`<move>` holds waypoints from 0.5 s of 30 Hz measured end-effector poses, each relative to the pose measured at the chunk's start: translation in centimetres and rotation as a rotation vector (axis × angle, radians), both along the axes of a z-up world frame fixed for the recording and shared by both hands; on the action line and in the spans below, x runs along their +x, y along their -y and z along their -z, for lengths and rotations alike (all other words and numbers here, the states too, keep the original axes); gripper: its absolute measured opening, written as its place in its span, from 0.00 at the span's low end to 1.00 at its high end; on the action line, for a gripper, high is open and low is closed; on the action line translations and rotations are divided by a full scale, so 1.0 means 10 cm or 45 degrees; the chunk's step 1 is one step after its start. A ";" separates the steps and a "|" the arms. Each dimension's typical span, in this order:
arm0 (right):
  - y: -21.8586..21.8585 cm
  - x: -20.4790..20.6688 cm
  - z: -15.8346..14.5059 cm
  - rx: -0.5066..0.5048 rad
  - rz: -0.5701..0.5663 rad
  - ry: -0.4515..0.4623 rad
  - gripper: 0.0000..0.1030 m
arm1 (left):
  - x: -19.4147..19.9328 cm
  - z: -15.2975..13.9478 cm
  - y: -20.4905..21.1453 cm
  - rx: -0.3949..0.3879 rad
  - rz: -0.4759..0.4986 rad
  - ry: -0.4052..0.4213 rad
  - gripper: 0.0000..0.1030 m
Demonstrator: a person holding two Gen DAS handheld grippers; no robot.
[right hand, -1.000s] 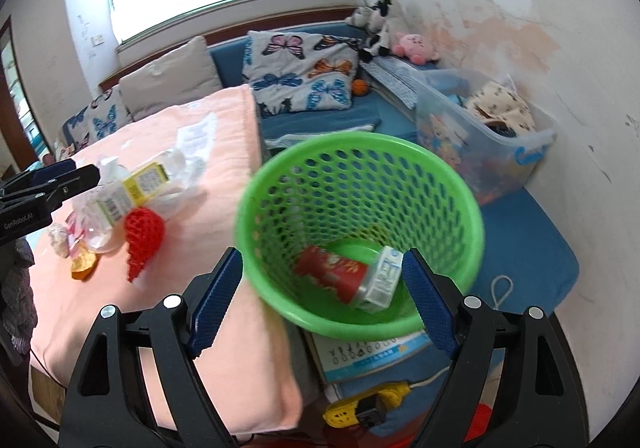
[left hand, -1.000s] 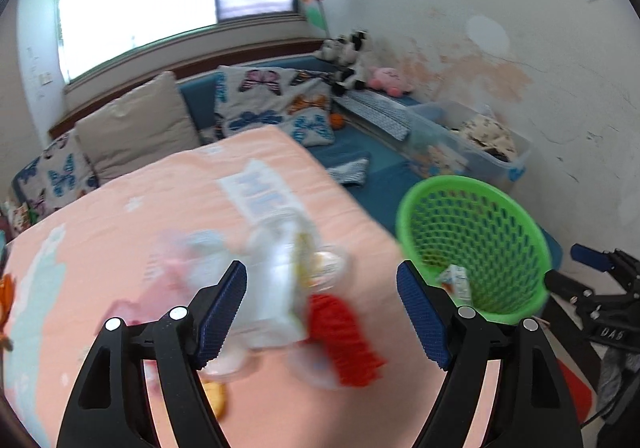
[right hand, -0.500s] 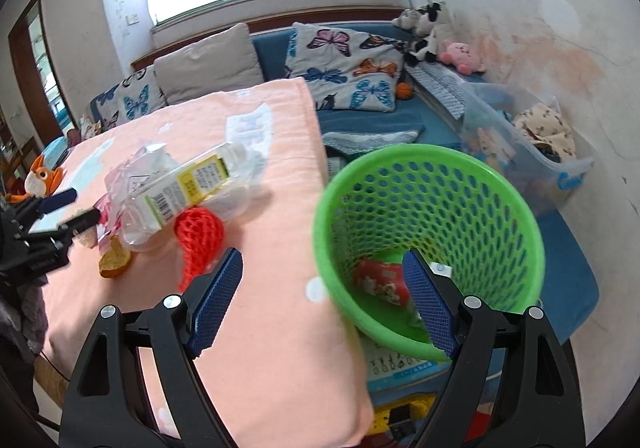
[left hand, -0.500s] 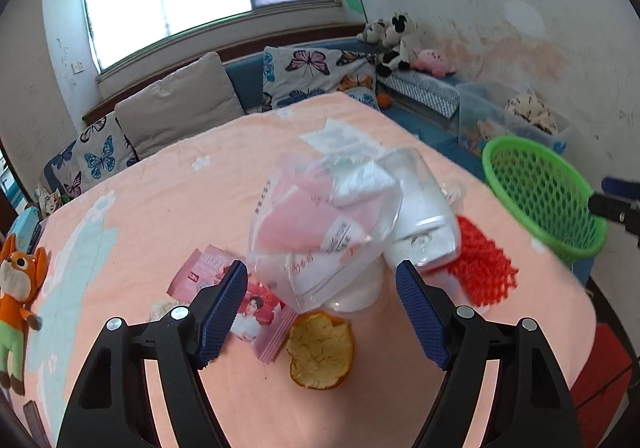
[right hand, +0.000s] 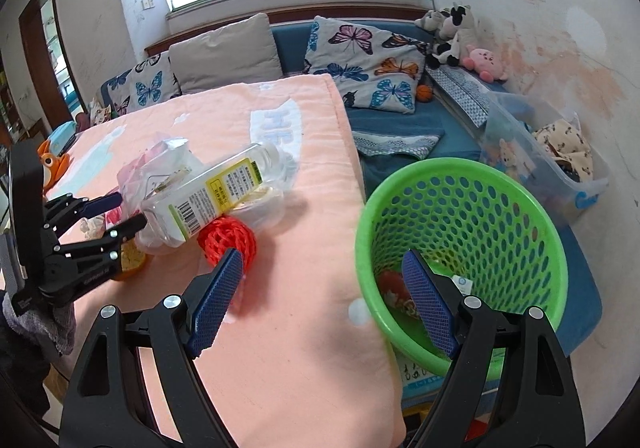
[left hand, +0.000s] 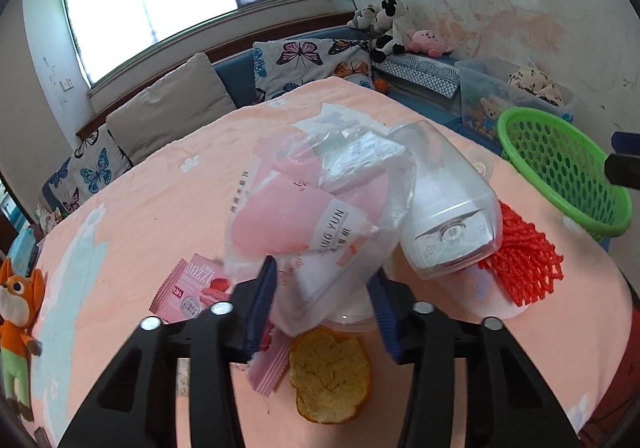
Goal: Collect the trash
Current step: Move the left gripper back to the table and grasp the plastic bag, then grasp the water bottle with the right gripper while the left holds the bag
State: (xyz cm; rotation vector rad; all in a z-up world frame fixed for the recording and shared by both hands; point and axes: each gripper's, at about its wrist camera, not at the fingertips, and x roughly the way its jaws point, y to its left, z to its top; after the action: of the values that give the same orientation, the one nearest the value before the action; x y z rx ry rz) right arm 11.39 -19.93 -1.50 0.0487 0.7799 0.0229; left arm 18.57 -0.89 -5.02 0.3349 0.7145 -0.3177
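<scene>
My left gripper (left hand: 322, 296) has closed partway around a clear plastic bag (left hand: 312, 216) holding pink packets, in a trash pile on the pink table. The pads touch or nearly touch the bag. Beside it lie a clear plastic bottle (left hand: 444, 216), a red foam net (left hand: 524, 260), an orange peel (left hand: 330, 374) and a pink wrapper (left hand: 188, 294). In the right wrist view my right gripper (right hand: 320, 304) is open and empty, one finger over the green basket (right hand: 460, 208) at the table's edge. The basket holds a red packet (right hand: 394, 290). The left gripper (right hand: 116, 212) shows there at the bag.
The table's pink cloth (right hand: 288, 348) ends at the basket side. A blue sofa (right hand: 404, 128) with butterfly cushions lies behind, and a clear storage bin (right hand: 548, 152) stands by the wall. A fox toy (left hand: 18, 308) sits at the table's left edge.
My left gripper swung from the basket side to the trash pile, moved onto the plastic bag and narrowed its fingers around it. My right gripper shifted, so the basket sits further right.
</scene>
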 end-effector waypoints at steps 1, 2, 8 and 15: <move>-0.01 0.01 0.00 0.000 -0.004 -0.001 0.80 | 0.01 -0.01 -0.01 -0.003 0.001 0.002 0.29; -0.03 0.03 0.00 0.005 -0.012 -0.003 0.80 | 0.01 -0.01 -0.02 -0.005 0.003 0.005 0.22; -0.15 0.17 -0.06 0.048 -0.071 -0.010 0.79 | -0.01 -0.12 -0.11 -0.051 -0.011 0.022 0.02; -0.28 0.54 -0.16 0.137 -0.143 -0.053 0.72 | -0.07 -0.35 -0.24 -0.113 -0.030 0.070 0.01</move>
State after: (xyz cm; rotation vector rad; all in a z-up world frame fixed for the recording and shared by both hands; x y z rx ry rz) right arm 16.81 -17.13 0.12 0.1079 0.8222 0.1710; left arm 17.87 1.47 -1.51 0.2499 0.6479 -0.3160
